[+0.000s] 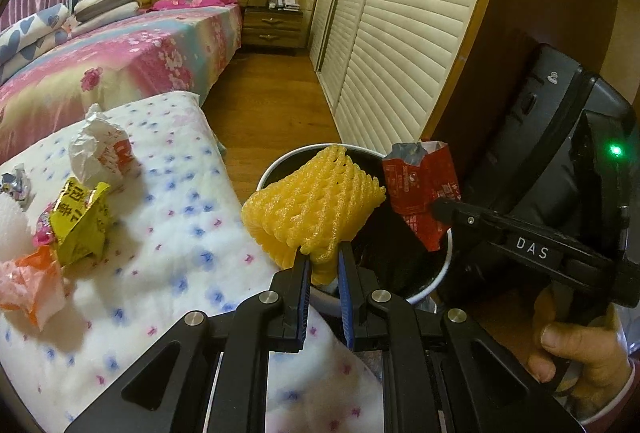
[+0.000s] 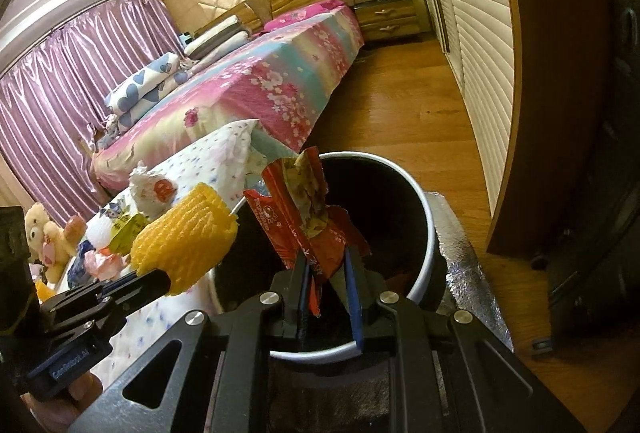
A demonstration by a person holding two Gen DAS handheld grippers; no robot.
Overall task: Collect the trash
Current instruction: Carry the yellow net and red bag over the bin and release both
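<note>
My left gripper is shut on a yellow foam fruit net and holds it over the near rim of the round bin, which is black inside with a white rim. My right gripper is shut on a red snack wrapper and holds it above the bin's opening. The right gripper with the red wrapper also shows in the left wrist view, and the left gripper with the foam net in the right wrist view.
A white dotted cushion left of the bin carries more trash: a crumpled white bag, a yellow wrapper, an orange-white bag. A bed, wooden floor, slatted wardrobe doors and a foil mat surround it.
</note>
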